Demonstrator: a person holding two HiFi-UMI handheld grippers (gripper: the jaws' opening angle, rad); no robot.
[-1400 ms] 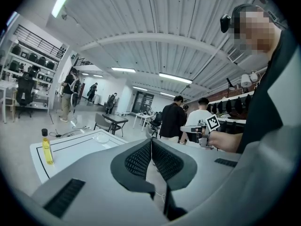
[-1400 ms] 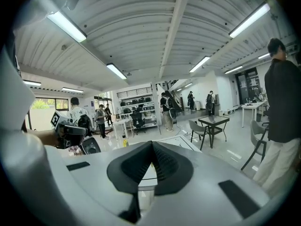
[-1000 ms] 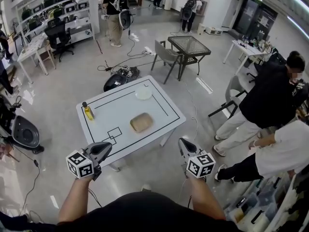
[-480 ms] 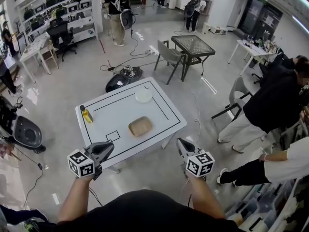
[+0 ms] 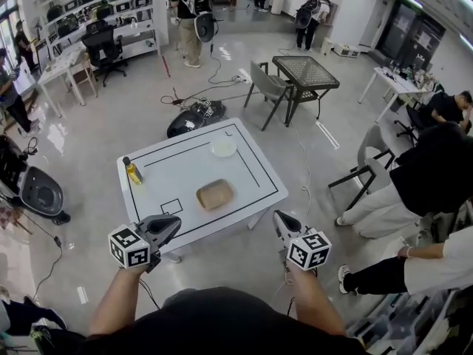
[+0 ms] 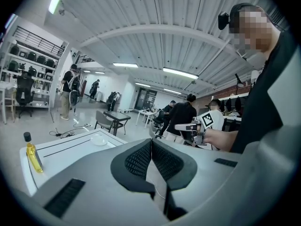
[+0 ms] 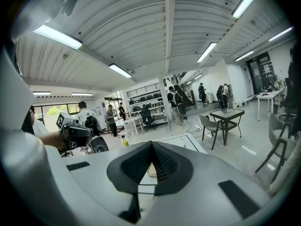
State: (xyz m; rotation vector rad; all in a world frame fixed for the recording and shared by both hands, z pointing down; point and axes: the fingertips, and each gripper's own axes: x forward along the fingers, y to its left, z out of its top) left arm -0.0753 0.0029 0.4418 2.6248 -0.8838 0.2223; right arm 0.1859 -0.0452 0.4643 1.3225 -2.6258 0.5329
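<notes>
A white table [image 5: 247,170] with black lines stands in front of me on the floor. On it are a bottle of yellow liquid [image 5: 134,171], a white plate [image 5: 223,148] and a tan oblong block [image 5: 215,195]. My left gripper [image 5: 171,222] hangs in the air just off the table's near left corner, jaws shut and empty. Off the near right corner my right gripper [image 5: 278,217] is held the same way, shut on nothing. The left gripper view shows the bottle [image 6: 32,152], the plate [image 6: 99,139] and the right gripper [image 6: 190,127]. The right gripper view catches the bottle [image 7: 125,141].
A grey chair [image 5: 266,83] and a dark mesh table [image 5: 307,71] stand beyond the white table. A black round machine [image 5: 194,117] and cables lie on the floor behind it. Seated and standing people [image 5: 432,176] are at the right. Shelves and an office chair [image 5: 103,46] are far left.
Both grippers stay shut and hover near the table's front corners. The person in black at the right has moved farther right and lower. The view has shifted slightly.
</notes>
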